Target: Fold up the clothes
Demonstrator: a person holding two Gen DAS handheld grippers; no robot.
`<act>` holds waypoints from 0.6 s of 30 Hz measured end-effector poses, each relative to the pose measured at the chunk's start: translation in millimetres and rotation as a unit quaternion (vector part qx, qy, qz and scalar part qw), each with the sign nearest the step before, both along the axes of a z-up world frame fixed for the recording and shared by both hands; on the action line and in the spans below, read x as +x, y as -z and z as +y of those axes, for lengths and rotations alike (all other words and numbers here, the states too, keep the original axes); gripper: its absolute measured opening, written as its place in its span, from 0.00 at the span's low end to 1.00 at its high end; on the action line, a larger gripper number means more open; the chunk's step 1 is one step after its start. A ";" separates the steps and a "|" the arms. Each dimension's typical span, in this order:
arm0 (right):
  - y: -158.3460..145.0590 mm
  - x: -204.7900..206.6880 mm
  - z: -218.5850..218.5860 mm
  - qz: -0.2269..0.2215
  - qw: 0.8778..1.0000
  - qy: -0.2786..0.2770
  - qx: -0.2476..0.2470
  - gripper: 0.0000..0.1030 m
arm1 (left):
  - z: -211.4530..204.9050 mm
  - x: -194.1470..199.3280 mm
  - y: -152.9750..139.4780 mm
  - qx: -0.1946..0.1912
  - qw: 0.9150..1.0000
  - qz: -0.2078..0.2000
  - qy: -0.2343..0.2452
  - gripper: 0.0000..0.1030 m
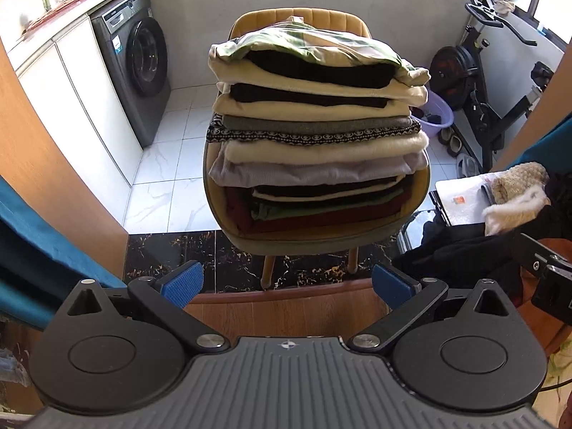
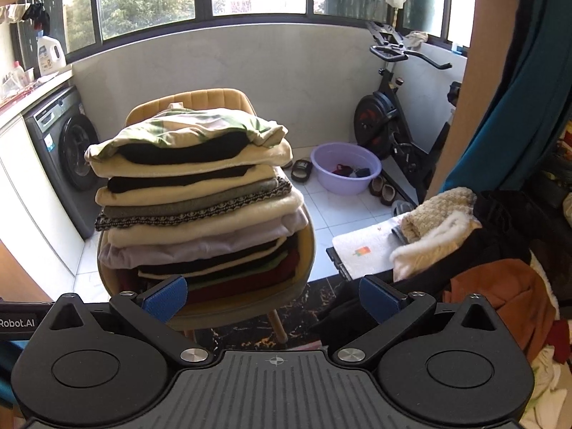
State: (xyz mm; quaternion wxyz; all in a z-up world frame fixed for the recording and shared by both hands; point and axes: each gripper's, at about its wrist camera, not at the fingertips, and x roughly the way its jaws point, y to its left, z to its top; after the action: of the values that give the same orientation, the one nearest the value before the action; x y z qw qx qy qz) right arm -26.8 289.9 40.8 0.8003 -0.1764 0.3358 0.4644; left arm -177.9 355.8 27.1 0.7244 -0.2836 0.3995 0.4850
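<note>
A tall stack of folded clothes (image 1: 318,136) is piled on the yellow chair (image 1: 307,239). Both the left gripper (image 1: 287,284) and the right gripper (image 2: 273,298) are held wide apart with nothing in them, just in front of the chair. Unfolded clothes (image 2: 475,250) are heaped right of the chair, and a washing machine (image 1: 134,71) is seen to its left.

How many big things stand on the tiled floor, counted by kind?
Chair with the stack of folded clothes: 1
Washing machine: 1
Exercise bike: 1
Purple basin: 1
Total: 4
</note>
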 end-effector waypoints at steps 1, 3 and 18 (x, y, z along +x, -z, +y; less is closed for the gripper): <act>-0.2 -4.6 -0.9 -0.001 1.000 0.000 -0.001 0.99 | 0.4 -2.6 -0.6 -0.002 1.000 -0.005 0.001 1.00; -0.9 -13.7 -3.0 -0.004 1.000 -0.001 -0.002 0.99 | 1.8 -8.5 -0.8 -0.008 1.000 -0.016 0.000 1.00; -8.4 -25.9 -18.8 -0.017 1.000 0.002 0.002 0.99 | 2.8 -15.8 -0.3 -0.007 1.000 -0.020 -0.002 1.00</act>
State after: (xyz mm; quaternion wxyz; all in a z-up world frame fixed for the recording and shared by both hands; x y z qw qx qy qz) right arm -52.7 271.1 49.2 0.8071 -0.1822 0.3218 0.4603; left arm -193.8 358.6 27.4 0.7292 -0.2990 0.3881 0.4778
